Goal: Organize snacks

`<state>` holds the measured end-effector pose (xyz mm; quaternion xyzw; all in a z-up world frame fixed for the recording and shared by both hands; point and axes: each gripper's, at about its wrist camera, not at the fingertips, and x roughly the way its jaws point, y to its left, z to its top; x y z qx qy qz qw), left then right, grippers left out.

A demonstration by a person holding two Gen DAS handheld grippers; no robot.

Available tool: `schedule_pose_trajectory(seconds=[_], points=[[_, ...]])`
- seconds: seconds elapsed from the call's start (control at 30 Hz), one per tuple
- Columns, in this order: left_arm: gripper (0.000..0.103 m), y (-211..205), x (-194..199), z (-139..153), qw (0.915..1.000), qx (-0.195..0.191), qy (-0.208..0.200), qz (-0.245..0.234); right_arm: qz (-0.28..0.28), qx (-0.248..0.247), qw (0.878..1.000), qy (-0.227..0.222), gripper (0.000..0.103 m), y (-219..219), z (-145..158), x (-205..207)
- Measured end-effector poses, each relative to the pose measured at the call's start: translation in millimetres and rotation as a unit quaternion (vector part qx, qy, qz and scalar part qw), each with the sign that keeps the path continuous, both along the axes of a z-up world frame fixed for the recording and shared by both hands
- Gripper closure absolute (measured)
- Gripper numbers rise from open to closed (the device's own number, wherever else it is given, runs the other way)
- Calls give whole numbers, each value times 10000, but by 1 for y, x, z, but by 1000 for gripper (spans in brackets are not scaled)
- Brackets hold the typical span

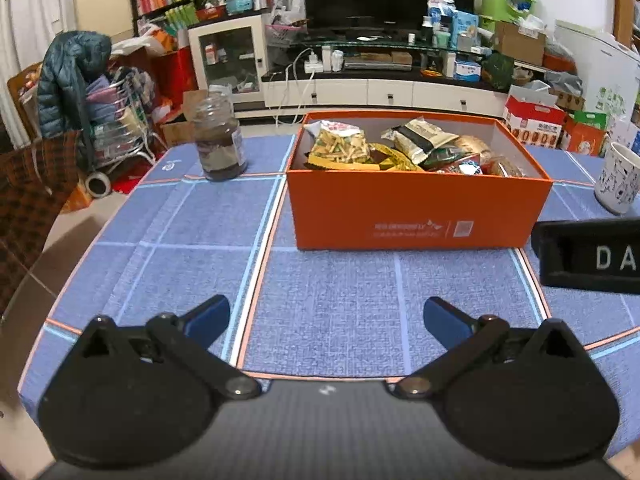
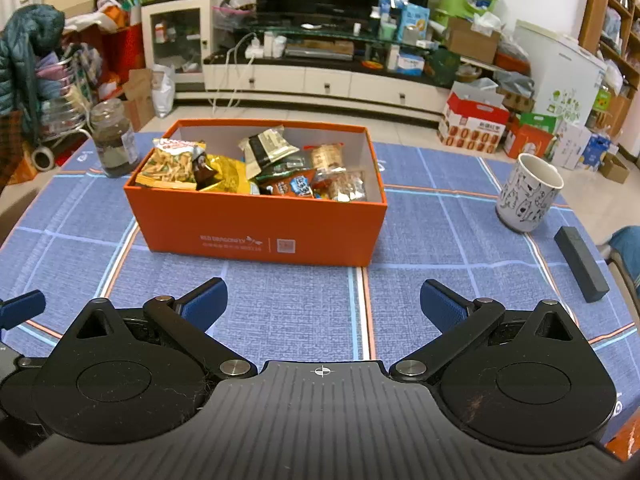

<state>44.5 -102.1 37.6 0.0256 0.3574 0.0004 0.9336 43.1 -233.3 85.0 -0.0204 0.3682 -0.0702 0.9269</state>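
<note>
While both tools hang low over the near part of the blue checked tablecloth [image 2: 312, 308], the orange box [image 2: 256, 222] stands upright ahead of them with its top open, and the snacks lie heaped inside it. At its left end rests a clear bag of pale yellow sticks [image 2: 173, 164], touching a yellow packet [image 2: 226, 176] beside it. A black-and-cream packet [image 2: 266, 148] leans toward the back wall, and an orange-and-blue wrapper [image 2: 292, 186] sits against the front wall. At the right end lie two clear bags of brown pieces [image 2: 340, 176] (their contents cannot be made out more closely).

The left gripper [image 1: 326, 318] has its jaws spread wide with nothing between them, only cloth showing in the gap. The right gripper [image 2: 322, 302] is likewise spread wide and holds nothing.

Left of the box, apart from it, stands a glass jar [image 1: 220, 140], filled with dark matter to well above the middle. To the right, well apart from the box, stands a white mug with black drawings [image 2: 528, 194]; what is in it cannot be told. Near the mug lies a dark slim bar [image 2: 582, 264], flat on the cloth.
</note>
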Motion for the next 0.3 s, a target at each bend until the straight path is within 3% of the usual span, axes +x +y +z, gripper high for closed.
schedule_pose_trajectory(seconds=[0.13,0.3], points=[[1,2,1,0,9999,-121,110,46,-13,36,10000,-21,7,-2,0,1],[1,-1,-1,0,9999,16,120,-6,-20,55,10000,-44,7,-3,-1,1]])
